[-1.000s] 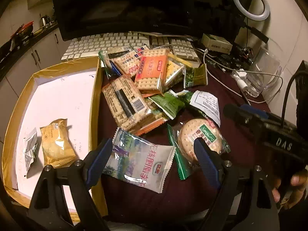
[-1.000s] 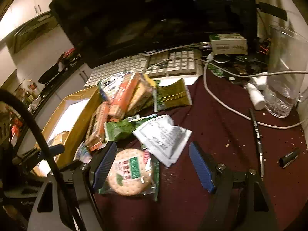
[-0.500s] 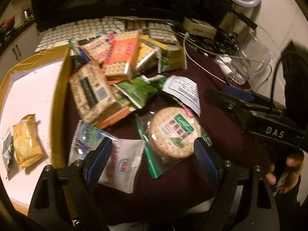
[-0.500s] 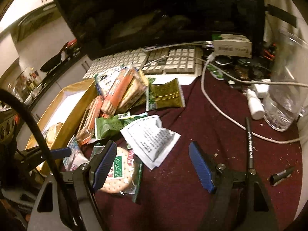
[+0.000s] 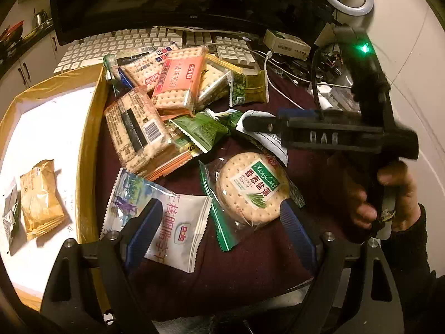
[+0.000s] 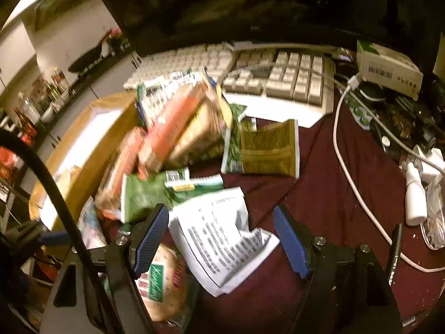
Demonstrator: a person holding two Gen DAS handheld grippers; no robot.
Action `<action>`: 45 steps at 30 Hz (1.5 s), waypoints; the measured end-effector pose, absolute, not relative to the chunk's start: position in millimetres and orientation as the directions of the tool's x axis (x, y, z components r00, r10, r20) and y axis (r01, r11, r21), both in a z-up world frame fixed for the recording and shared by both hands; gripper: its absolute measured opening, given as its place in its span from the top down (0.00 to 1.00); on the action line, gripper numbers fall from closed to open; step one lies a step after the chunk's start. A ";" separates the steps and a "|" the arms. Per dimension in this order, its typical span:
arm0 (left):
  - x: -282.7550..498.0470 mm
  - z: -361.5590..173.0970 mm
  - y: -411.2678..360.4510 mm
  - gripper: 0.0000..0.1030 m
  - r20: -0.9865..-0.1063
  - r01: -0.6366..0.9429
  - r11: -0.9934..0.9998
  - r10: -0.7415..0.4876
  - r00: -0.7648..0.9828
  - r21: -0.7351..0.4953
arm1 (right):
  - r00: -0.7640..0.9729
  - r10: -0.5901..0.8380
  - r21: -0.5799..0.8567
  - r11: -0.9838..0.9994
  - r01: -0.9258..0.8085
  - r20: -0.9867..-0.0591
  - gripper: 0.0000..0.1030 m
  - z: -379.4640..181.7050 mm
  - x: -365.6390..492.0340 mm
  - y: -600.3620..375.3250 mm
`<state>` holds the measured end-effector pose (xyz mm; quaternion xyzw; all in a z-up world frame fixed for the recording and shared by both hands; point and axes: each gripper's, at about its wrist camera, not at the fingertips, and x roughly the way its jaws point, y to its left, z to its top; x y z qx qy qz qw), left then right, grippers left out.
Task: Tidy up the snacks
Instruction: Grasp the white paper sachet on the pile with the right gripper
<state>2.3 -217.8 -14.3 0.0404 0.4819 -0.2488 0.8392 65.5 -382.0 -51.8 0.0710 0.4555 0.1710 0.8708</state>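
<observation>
Left wrist view
Left gripper (image 5: 219,220): jaws wide apart and gripping nothing, hovering over the maroon tablecloth (image 5: 250,264).
Round cracker pack (image 5: 251,186): lies between the blue pads, nearer the right one; contact cannot be told.
White Dole pouch (image 5: 164,217): flat on the cloth, its left part under the left pad.
Cracker pile (image 5: 164,97): several square packs heaped just beside the tray's edge, with a green sachet (image 5: 203,129) at the near side.
Gold-rimmed tray (image 5: 89,139): left of the pile, holding a gold packet (image 5: 40,197) and a small dark-and-white one.
Hand (image 5: 389,197): grips the right tool's handle at the right edge.

Right wrist view (blurred)
Right gripper (image 6: 221,242): fingers spread wide, holding nothing.
White printed packet (image 6: 219,239): lies on the cloth between the pads, no pad pressing on it.
Keyboard (image 6: 250,72): beyond the pile, under the dark monitor.
White cable (image 6: 347,167): runs across the cloth on the right.
</observation>
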 end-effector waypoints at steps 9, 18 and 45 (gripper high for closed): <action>6.3 -17.5 -220.7 0.16 -0.829 0.474 0.858 -0.403 0.387 -0.196 | 0.532 0.366 0.291 0.931 -0.223 -0.764 0.49 -53.3 22.8 -395.4; 8.7 -20.1 -226.0 0.16 -0.835 0.481 0.853 -0.407 0.370 -0.203 | 0.521 0.406 0.300 0.913 -0.278 -0.751 0.39 -52.9 43.2 -389.9; 19.9 -24.8 -247.4 0.16 -0.875 0.509 0.834 -0.395 0.279 -0.214 | 0.537 0.404 0.321 0.915 -0.246 -0.740 0.45 -59.3 16.2 -399.9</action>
